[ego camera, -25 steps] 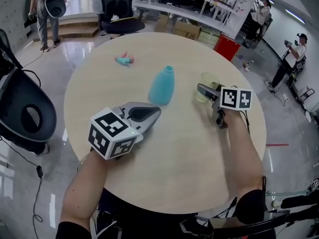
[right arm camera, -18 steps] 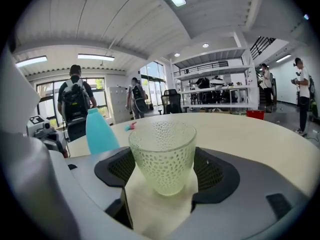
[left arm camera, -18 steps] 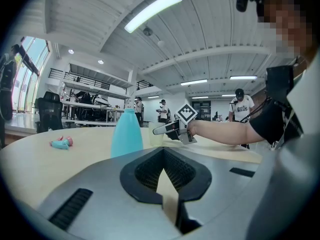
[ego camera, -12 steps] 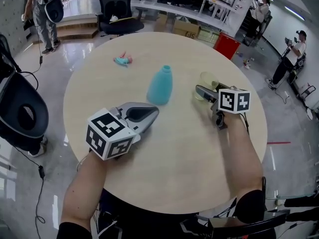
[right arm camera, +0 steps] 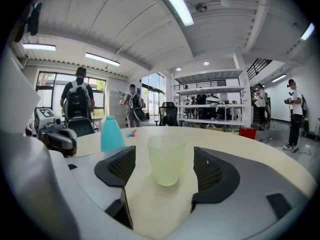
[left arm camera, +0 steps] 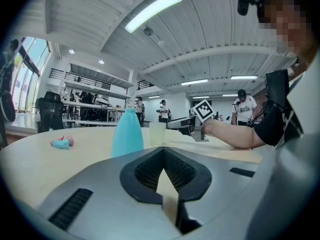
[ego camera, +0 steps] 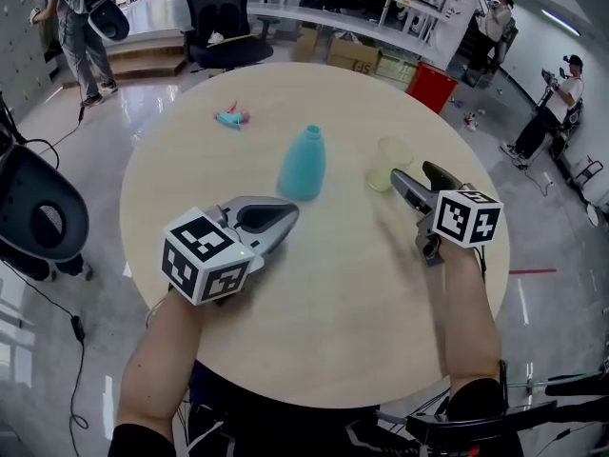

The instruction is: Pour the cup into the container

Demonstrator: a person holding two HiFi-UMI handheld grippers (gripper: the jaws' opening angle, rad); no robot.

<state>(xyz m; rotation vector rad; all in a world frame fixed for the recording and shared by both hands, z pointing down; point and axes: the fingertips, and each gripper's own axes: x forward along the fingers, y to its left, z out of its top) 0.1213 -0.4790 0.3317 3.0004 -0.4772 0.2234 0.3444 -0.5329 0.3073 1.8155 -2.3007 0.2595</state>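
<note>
Right gripper [ego camera: 412,173]: jaws spread, nothing pinched.
Cup [right arm camera: 166,159]: upright just ahead of the right jaws, centred on their gap, untouched.
Handling: probably light, rigid plastic with a dimpled wall (fair grip); grasp mid-wall, squeeze gently.
Left gripper [ego camera: 283,215]: jaws pressed together, empty; teal bottle [ego camera: 304,165] ahead.
Count: one cup, one bottle, two grippers.

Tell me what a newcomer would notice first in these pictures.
The turquoise bottle stands out at the middle of the round table, with a pale green cup upright to its right. The right gripper faces that cup with jaws open, not on it; the left gripper, jaws together, points toward the bottle.
</note>
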